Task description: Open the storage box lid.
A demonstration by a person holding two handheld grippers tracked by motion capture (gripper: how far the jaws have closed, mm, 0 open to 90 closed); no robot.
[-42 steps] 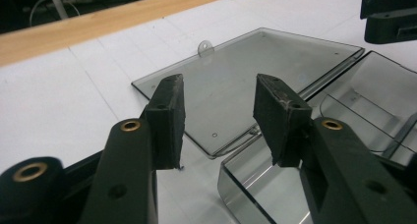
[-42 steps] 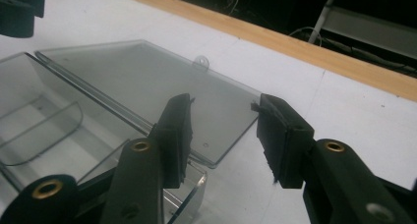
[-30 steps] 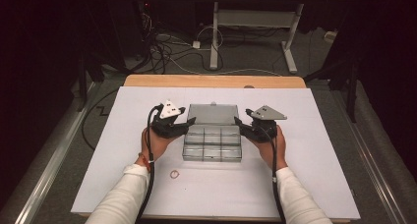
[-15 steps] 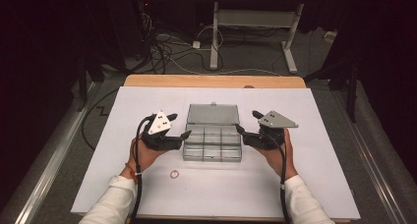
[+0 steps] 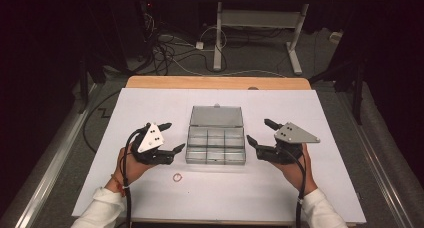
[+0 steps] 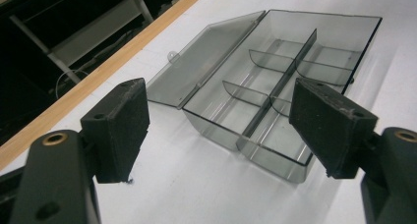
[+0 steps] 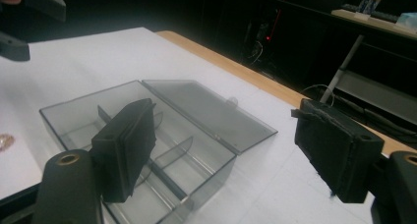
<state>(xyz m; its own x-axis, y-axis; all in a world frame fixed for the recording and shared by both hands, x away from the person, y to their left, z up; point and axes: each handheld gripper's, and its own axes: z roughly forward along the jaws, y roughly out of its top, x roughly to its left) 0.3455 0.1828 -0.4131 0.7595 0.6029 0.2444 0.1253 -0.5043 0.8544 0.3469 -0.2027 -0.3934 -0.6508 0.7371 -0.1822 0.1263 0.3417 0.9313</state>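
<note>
High view: grippers (image 5: pixel 167 136) farther from box (image 5: pixel 216 144)

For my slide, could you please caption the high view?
Open grippers, left and right, flank an open box.

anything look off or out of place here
One small thing: a ring lies loose on the white table cover, outside the open, empty compartment box. Nothing looks spilled or damaged, and both grippers hang open beside the box.

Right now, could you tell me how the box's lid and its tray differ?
The lid lies flat on the far side; the tray sits nearer the person. The lid is one plain panel with a small tab; the tray has dividers making six empty compartments. Both are clear grey plastic.
</note>
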